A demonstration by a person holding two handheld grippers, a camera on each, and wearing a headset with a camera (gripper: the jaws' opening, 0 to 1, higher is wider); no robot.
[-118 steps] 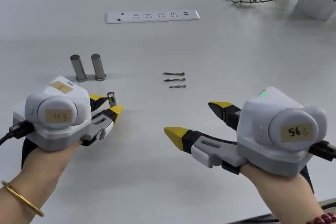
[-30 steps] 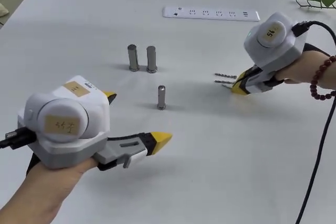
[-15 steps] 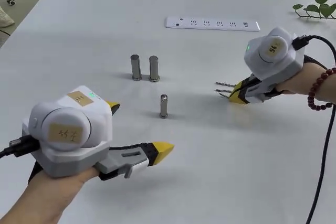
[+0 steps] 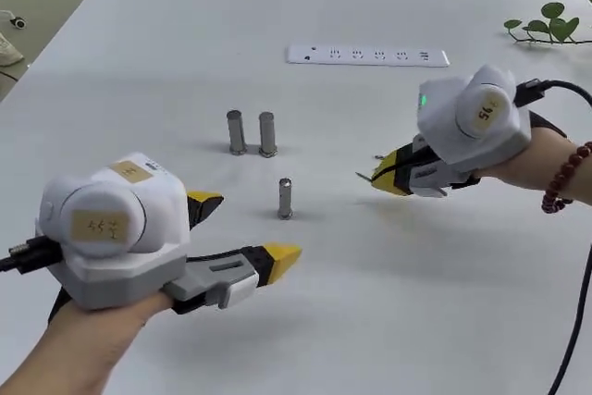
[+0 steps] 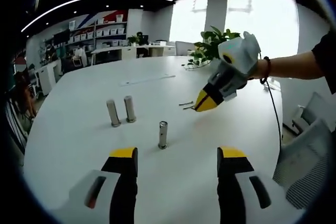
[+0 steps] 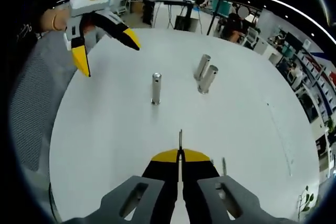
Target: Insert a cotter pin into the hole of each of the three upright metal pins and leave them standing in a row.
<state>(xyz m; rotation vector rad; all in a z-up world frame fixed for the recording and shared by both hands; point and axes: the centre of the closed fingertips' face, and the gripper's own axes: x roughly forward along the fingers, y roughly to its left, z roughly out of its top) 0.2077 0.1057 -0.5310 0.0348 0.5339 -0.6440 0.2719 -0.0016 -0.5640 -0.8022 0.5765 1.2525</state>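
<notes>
Two steel pins stand side by side. A third pin stands alone in front of them, upright with a hole near its top. My right gripper is shut on a thin cotter pin, whose tip sticks out past the jaws and points toward the lone pin, still well short of it. My left gripper hovers open at the near left, and the lone pin sits ahead between its jaws. Two more cotter pins lie under the right gripper.
A white power strip lies at the back of the white table. A potted plant trails in at the far right corner. A black cable hangs from the right gripper along the right side.
The right gripper lifted a cotter pin off the table and moved left toward the lone pin. The left gripper, which held that pin earlier, stays open behind it.
</notes>
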